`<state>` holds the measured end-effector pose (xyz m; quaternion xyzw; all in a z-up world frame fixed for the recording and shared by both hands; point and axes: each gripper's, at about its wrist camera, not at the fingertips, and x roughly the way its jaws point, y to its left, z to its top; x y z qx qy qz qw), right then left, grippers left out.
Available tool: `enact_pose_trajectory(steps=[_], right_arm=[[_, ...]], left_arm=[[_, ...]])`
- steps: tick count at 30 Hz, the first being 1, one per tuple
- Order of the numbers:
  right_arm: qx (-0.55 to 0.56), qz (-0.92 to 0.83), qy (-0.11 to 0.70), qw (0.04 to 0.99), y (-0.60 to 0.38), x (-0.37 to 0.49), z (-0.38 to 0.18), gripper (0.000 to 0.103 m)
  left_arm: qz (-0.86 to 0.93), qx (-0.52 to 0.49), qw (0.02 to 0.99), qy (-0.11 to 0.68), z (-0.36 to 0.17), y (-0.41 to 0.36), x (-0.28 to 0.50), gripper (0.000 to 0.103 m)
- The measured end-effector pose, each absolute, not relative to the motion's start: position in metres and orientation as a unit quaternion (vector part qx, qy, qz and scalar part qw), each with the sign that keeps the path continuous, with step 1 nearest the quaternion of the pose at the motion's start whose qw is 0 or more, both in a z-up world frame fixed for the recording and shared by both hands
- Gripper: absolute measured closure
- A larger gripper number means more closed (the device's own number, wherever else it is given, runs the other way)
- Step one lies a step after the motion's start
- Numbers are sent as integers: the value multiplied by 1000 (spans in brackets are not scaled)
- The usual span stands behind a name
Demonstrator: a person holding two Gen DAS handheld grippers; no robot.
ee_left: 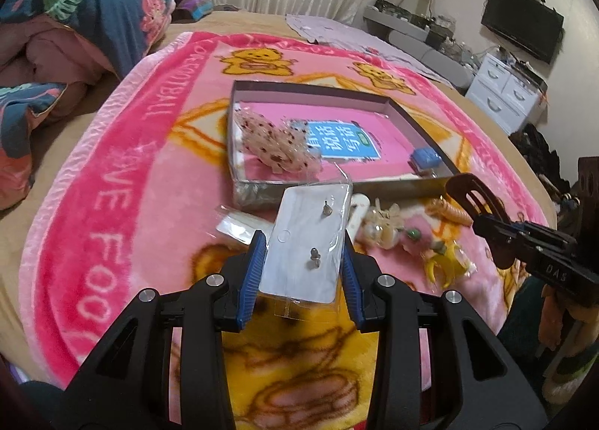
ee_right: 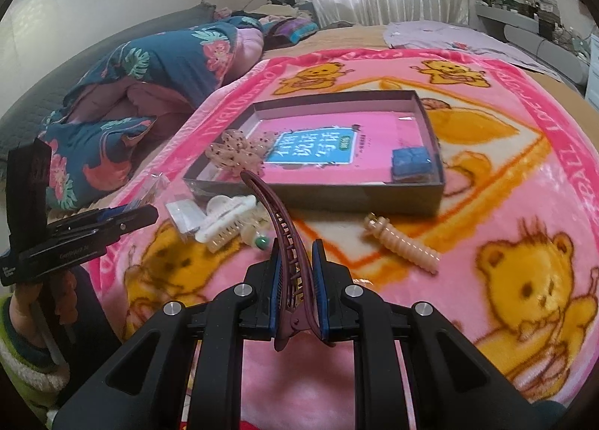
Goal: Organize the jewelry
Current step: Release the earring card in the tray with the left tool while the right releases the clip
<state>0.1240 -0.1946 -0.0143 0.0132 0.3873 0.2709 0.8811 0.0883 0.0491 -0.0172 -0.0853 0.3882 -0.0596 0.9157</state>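
My left gripper [ee_left: 304,243] is shut on a clear packet with a white earring card [ee_left: 305,239], held above the blanket in front of the shallow grey box [ee_left: 239,190]. My right gripper [ee_right: 295,254] is shut on a dark maroon hair clip [ee_right: 279,228], held above the blanket; it shows at the right of the left wrist view [ee_left: 475,198]. The box [ee_right: 337,198] holds a speckled clear claw clip [ee_left: 273,145], a blue label and a small blue case [ee_right: 410,162]. A peach ridged clip [ee_right: 402,248] and a white comb clip [ee_right: 224,218] lie on the blanket.
A pink teddy-bear blanket [ee_right: 505,205] covers the bed. A folded floral quilt [ee_left: 75,37] lies at the left. Small hair ornaments and a yellow clip [ee_left: 445,261] lie right of the held card. A white drawer unit [ee_left: 505,89] and a wall TV [ee_left: 522,22] stand beyond the bed.
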Motion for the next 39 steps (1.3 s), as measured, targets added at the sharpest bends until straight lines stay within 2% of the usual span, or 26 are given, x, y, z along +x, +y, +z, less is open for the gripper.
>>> enact_pose_trajectory(steps=[21,39], right_arm=[[3,281,365,888,-162,176,2,88],[25,212,382,899,-183,251,-6,88]], left_arm=[[-50,-93,921,375,3,53,146,73],[-64,-74,910,403,-12,25,216,73]])
